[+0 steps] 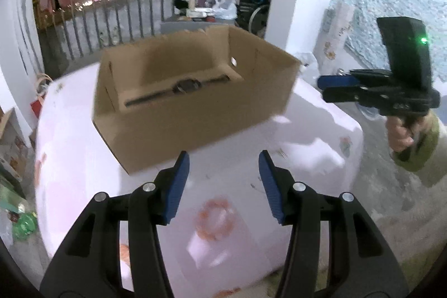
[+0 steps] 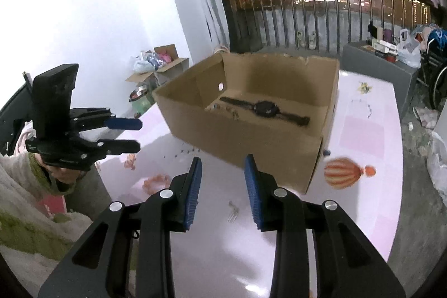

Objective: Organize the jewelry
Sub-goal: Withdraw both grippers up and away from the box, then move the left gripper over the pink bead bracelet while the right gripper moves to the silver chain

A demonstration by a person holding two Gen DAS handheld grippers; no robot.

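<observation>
An open cardboard box (image 1: 218,113) (image 2: 251,147) stands on a pale pink table (image 1: 245,214) (image 2: 363,158). A black wristwatch (image 1: 181,87) (image 2: 265,108) lies flat inside it, with small trinkets (image 2: 232,112) beside it. My left gripper (image 1: 223,172) (image 2: 137,134) is open and empty above the table, short of the box. My right gripper (image 2: 222,172) (image 1: 321,88) is open and empty, also short of the box. A small metal piece (image 2: 232,211) lies on the table below the right fingers. A chain (image 2: 368,108) and a yellowish trinket (image 2: 363,88) lie right of the box.
Small beads (image 2: 184,151) lie on the table by the box's left corner. A balloon print (image 2: 343,172) and a ring print (image 1: 215,219) mark the tablecloth. A railing (image 1: 125,16) with hanging clothes runs behind. Floor clutter lies to the left (image 1: 22,225).
</observation>
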